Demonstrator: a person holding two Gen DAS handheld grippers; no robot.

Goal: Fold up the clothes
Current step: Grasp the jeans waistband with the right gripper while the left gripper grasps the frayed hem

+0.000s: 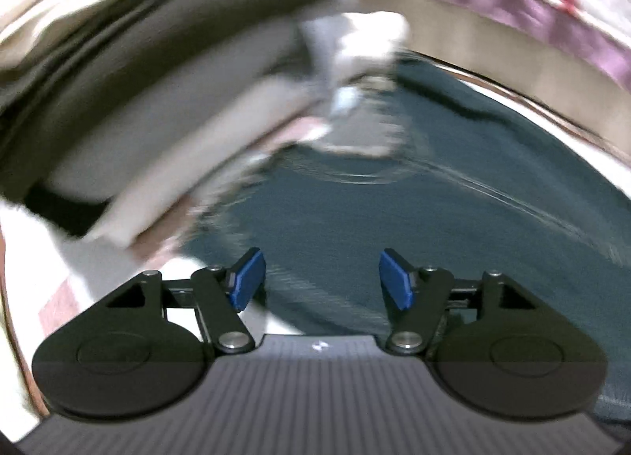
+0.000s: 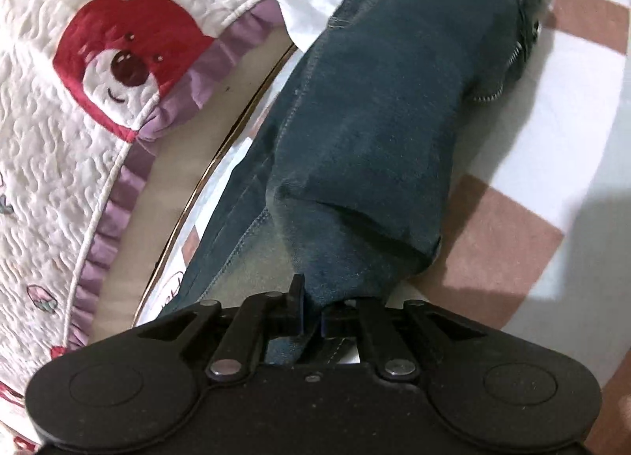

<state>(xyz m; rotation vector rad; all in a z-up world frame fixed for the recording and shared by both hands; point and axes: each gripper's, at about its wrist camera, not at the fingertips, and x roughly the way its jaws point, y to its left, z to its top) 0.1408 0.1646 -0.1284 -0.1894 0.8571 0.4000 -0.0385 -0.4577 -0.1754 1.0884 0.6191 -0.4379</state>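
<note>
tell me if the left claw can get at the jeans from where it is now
Probably yes. The left claw is open and empty, with the jeans lying directly ahead of its fingers and nothing between them. The folded stack sits off to its left, clear of that path. The view is motion-blurred, so the gap is unclear.

Home bedroom, bear-print quilt [image 2: 98, 72], checked bedsheet [image 2: 552, 163]

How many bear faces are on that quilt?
1 in view: a red bear on the quilt, upper left of the right wrist view, beside the jeans. The left wrist view shows only a blurred red patch; others may be hidden.
</note>
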